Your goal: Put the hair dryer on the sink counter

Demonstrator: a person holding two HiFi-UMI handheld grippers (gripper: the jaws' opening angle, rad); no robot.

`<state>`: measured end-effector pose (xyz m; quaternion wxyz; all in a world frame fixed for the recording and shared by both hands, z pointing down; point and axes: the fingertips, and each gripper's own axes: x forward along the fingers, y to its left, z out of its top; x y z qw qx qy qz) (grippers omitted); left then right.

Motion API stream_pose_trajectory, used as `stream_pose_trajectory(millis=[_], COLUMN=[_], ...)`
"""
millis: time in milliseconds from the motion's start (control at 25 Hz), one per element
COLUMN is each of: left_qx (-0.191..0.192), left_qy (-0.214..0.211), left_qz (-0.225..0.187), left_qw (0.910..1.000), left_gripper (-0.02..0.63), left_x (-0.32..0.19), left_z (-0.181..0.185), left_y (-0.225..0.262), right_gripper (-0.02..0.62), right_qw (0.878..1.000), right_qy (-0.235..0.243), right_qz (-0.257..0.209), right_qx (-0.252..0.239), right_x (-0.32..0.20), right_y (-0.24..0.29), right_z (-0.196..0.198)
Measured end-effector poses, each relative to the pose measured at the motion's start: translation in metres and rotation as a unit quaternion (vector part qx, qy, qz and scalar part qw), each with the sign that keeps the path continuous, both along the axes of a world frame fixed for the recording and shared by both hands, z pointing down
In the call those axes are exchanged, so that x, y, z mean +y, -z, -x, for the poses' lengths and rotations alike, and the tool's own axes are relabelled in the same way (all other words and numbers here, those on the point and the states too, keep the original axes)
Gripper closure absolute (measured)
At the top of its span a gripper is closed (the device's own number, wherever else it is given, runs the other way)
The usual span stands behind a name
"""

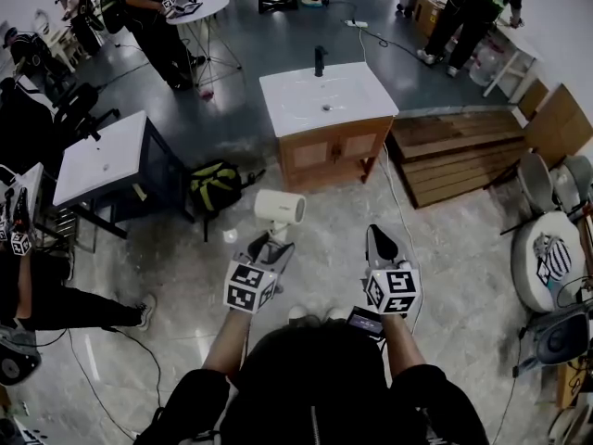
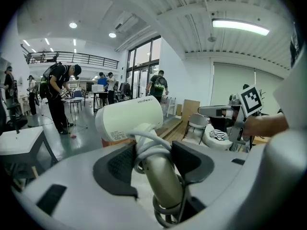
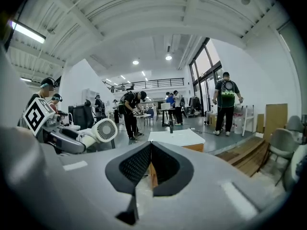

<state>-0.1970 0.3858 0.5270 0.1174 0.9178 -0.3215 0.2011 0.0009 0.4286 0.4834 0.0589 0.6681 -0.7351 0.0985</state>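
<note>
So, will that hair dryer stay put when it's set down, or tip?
Probably top-heavy: the left gripper holds the hair dryer by its slim handle, bulky barrel above, so stood upright it would likely tip. The cord wound round the handle looks floppy and may slip loose.

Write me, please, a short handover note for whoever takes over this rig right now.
Left gripper: shut on the hair dryer, gripping its handle, cord wound round it; the dryer is held in the air.
Right gripper: shut, nothing in it.
Sink counter: ahead across the floor, white top with a black faucet; not reached yet.
Done: dryer in hand.
Left: walk to the counter, set the dryer on the white top, release.
</note>
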Motion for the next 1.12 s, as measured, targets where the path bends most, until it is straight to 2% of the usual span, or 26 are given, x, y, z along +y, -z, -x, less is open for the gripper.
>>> stream_pose_trajectory(millis=[1120], left_qx=[-0.004], left_qy=[-0.021], left_qz=[0.01], left_qw=[0.9997], left_gripper=[0.363], left_x=[-0.047], left_z=[0.026], left_y=[-0.013], right_gripper=[0.591], right_qw=[1.0], right_qy=[-0.021], right_qz=[0.008], right_qx=[-0.018], right_x=[-0.037], right_y=[-0.012], right_z=[0.027])
